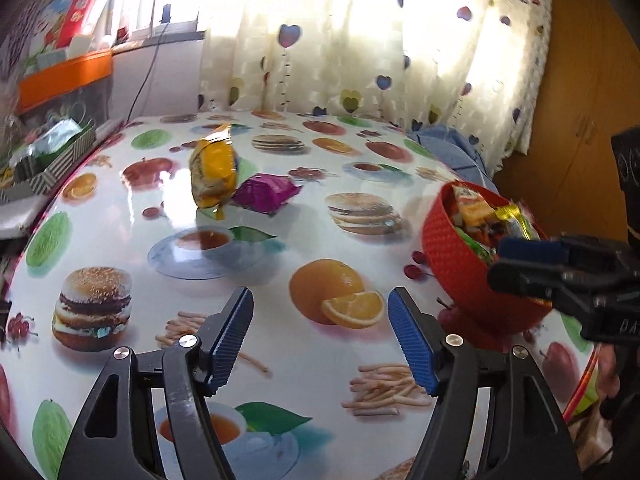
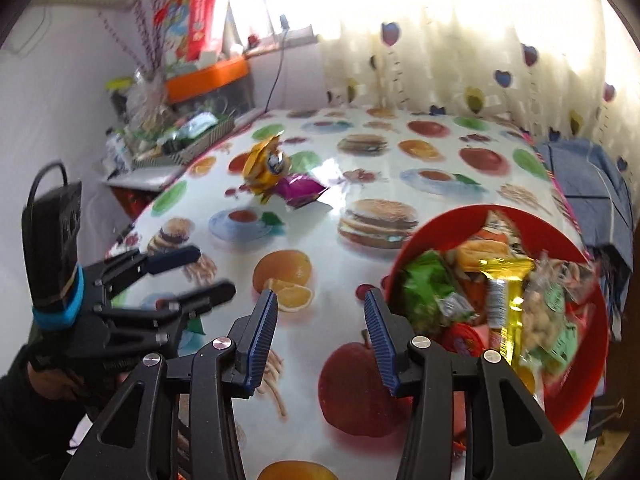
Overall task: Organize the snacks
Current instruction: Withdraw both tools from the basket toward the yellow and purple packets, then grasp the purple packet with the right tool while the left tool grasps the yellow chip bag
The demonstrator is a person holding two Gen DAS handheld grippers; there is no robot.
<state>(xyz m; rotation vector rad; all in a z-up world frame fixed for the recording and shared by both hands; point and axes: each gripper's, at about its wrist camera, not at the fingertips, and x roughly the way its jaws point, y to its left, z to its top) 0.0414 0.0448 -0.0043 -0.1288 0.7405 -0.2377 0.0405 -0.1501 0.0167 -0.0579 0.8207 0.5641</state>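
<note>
Both the left gripper (image 1: 320, 336) and right gripper (image 2: 320, 336) gape with nothing between their pads. The yellow packet (image 1: 213, 172) and purple packet (image 1: 265, 192) lie touching, well beyond them, left of the red bowl (image 1: 452, 264).

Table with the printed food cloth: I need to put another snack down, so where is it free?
Free: the wide stretch between the yellow snack packet, touching the magenta packet, and the red woven bowl. Crowded: that full bowl, and the striped tray beyond the table's far-left edge.
</note>
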